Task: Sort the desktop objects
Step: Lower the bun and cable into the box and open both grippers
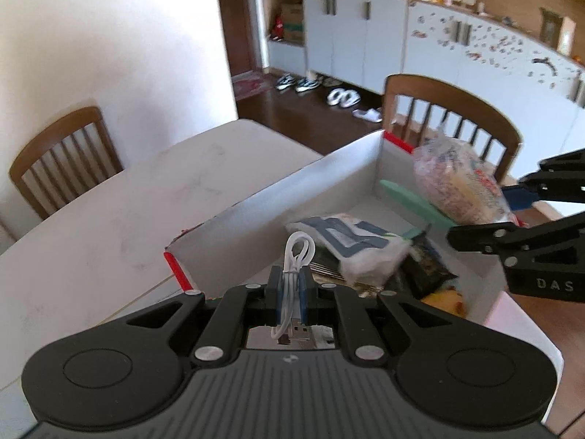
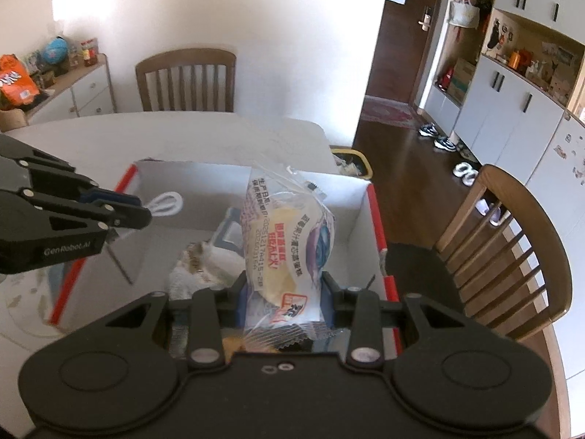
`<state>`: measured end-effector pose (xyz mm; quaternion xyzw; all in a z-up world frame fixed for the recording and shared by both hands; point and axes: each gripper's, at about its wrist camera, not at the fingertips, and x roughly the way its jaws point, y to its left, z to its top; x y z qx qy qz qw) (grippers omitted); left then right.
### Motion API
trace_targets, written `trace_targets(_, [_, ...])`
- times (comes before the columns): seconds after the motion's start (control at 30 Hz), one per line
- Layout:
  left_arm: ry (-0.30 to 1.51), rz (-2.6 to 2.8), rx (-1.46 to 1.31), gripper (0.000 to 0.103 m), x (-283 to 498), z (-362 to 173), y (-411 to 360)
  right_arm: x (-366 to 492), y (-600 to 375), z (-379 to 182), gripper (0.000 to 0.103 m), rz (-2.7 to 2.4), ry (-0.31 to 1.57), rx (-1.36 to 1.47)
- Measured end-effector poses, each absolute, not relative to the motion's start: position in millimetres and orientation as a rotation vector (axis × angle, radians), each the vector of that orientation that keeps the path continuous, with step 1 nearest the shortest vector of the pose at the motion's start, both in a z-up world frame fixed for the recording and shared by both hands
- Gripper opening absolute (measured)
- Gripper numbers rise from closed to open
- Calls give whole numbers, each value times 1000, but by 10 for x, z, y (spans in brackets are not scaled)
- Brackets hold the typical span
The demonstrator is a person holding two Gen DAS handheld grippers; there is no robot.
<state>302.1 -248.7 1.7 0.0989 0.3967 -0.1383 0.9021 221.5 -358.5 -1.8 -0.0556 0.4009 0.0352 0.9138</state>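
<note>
left tongs [image 1: 289, 287] grip white cable [image 1: 297, 256]; right tongs [image 2: 283, 289] grip snack pkt [image 2: 289, 241], hiding box [image 2: 360, 205] contents.

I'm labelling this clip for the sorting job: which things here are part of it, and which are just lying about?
In the job:
- left claw, shut on white cable
- right claw, shut on cake packet
- box with packets inside

Lying about:
- chairs
- shoes
- cabinets

A home dining area is shown: a white table [image 1: 109, 197], wooden slat-back chairs [image 2: 186, 80], pale cabinets [image 1: 351, 36] (cluttered shelves above), and what appear to be shoes [image 1: 296, 83] left by the door [image 2: 409, 36].
</note>
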Motion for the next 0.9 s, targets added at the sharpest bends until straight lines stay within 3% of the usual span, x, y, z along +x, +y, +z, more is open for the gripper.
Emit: trace_targets(0.9, [1051, -182, 311, 8, 3446, -627, -2666, 2442, -3661, -542, 37, 65, 990, -152])
